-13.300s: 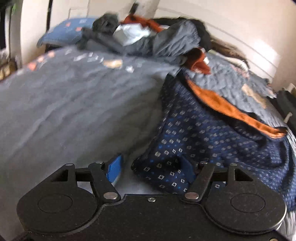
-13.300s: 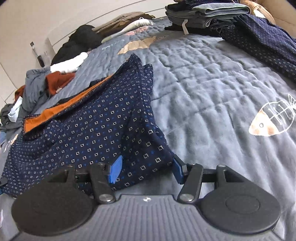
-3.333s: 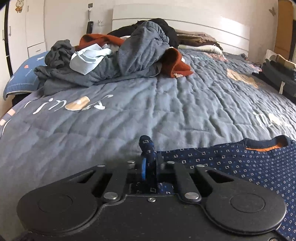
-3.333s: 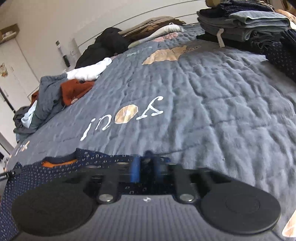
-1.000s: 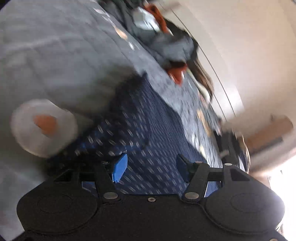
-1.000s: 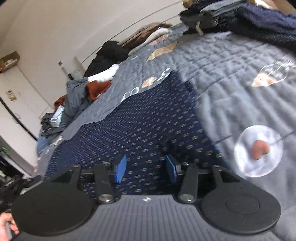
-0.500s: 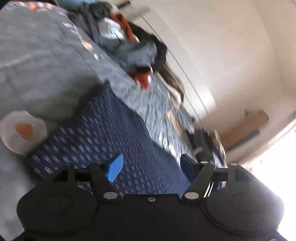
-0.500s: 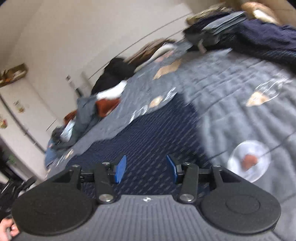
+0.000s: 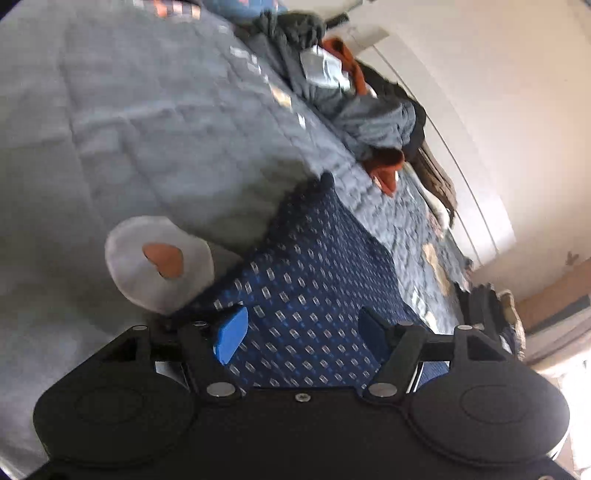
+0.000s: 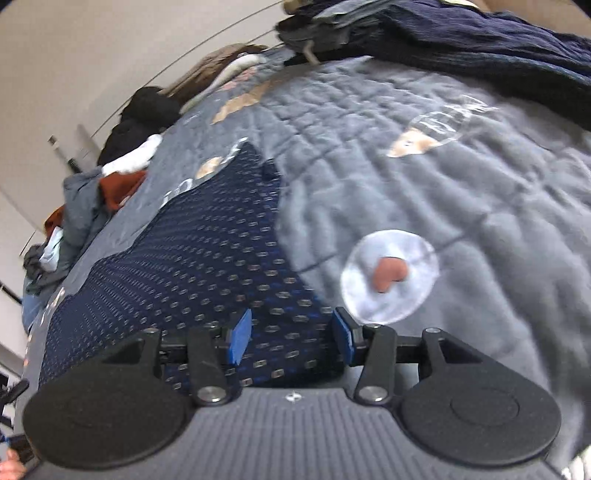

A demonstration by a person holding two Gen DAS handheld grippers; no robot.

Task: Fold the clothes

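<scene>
A navy garment with small square dots (image 9: 314,273) lies spread flat on the grey quilted bedspread (image 9: 147,147). It also shows in the right wrist view (image 10: 207,258). My left gripper (image 9: 301,332) is open and empty, its blue pads just above the garment's near left part. My right gripper (image 10: 291,336) is open and empty above the garment's near right edge. Neither holds cloth.
A heap of unfolded clothes, grey, orange and black (image 9: 362,110), lies at the far side of the bed; it also shows in the right wrist view (image 10: 110,184). Folded dark clothes (image 10: 461,33) are stacked at the far right. A white circle print (image 10: 389,277) is beside the garment.
Both grippers tilted down toward the garment over the last second and stayed open. About three seconds ago both were shut on the garment's edge; they have let go.
</scene>
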